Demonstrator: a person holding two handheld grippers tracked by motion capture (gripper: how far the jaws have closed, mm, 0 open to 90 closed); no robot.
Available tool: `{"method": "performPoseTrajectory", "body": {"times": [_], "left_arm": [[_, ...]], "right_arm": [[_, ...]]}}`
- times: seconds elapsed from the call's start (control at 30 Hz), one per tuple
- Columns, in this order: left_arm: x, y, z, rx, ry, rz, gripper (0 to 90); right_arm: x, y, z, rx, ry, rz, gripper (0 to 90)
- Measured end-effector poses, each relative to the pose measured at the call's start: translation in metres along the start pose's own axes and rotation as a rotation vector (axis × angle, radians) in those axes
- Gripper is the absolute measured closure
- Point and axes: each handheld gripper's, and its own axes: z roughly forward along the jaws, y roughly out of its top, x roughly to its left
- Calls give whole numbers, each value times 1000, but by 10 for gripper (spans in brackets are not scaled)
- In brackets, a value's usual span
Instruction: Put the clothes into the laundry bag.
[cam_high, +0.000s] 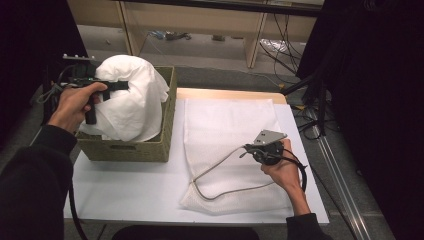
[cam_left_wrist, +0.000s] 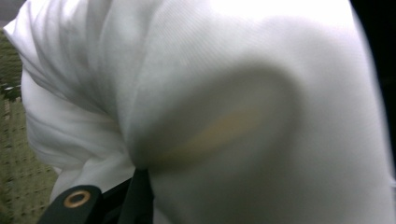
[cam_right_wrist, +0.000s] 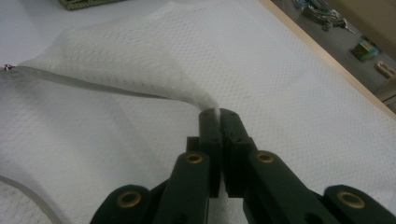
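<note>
Left gripper (cam_high: 117, 86) clamps the white cloth (cam_high: 131, 97) above the basket (cam_high: 167, 117); right gripper (cam_right_wrist: 218, 114), pinching the towel (cam_right_wrist: 289, 93), should hold steady.

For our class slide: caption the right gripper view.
Right gripper pinching a lifted corner of the white towel.

A basket (cam_high: 125, 147) is sitting at nine o'clock on the table (cam_high: 130, 190), a bunched cloth (cam_high: 131, 97) in it; a towel (cam_high: 225, 130) is lying at three o'clock.
</note>
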Motion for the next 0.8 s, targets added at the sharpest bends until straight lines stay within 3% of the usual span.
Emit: {"method": "performPoseTrajectory", "body": {"times": [0.13,0.17,0.4,0.5,0.6,0.7,0.8], "left_arm": [[-17,4,-22,-27,-48,1,667],[-21,5,-27,-31,-63,-1,667],[-53,10,-60,-55,-158,20,665],[-70,11,-66,-60,-195,33,665],[-86,9,-70,-68,-257,31,665],[-104,2,-73,-67,-315,55,665],[-121,-8,-76,-61,-364,67,665]], "right_arm": [[-3,1,0,-16,-7,-27,897],[-3,1,-1,-6,-3,-9,897],[-9,7,-4,-28,-15,-26,897],[-10,9,-3,-26,-16,-18,897],[-10,9,0,-28,-18,-28,897],[-8,9,-2,-16,-14,2,897],[-9,8,0,-17,-14,-6,897]]}}
